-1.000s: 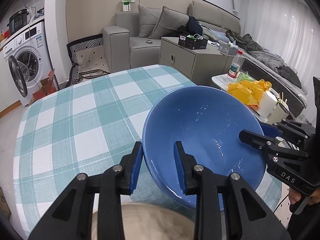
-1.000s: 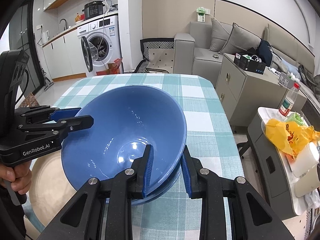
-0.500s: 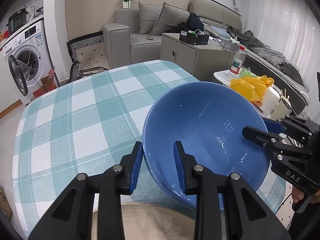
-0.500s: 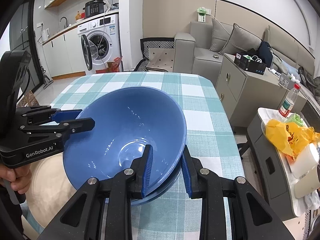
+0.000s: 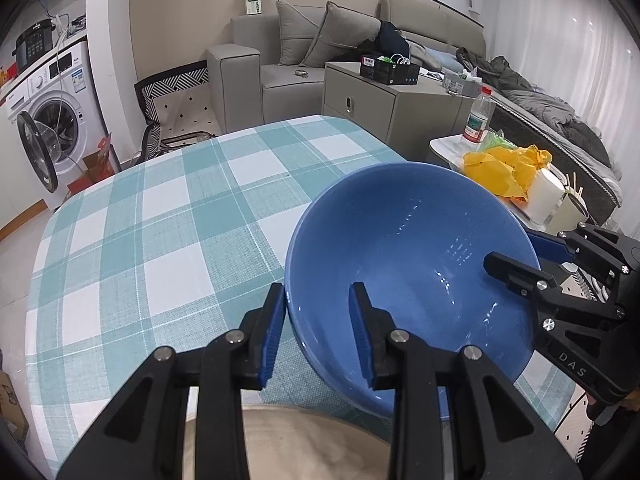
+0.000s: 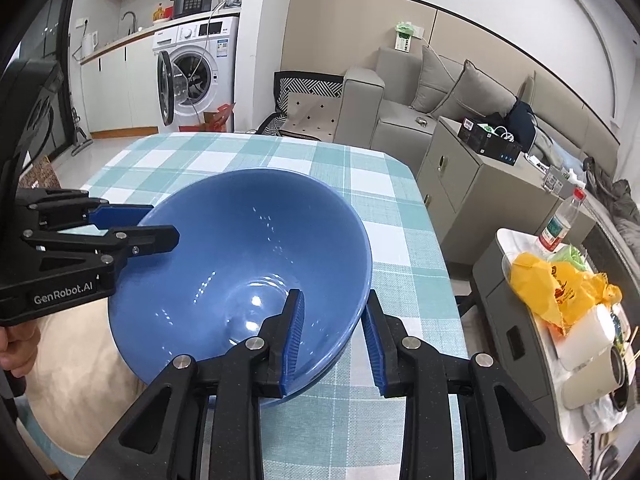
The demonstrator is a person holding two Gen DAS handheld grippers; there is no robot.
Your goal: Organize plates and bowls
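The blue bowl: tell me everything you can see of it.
The blue bowl is deep, glossy and empty, ceramic by its look, tilted above the checked tablecloth. It appears to sit in a second blue rim beneath it. The left gripper and the right gripper each straddle its rim on opposite sides, one finger inside, one outside. The right jaws have just been opening and show a gap around the wall. A beige plate lies partly under it.

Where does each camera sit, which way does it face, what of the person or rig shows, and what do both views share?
Left wrist: on the left gripper, facing down across the blue bowl at the checked table; right gripper at right.
Right wrist: on the right gripper, astride the bowl's opposite rim; left gripper and a hand at left.
Shared: bowl, table, sofa, washing machine.
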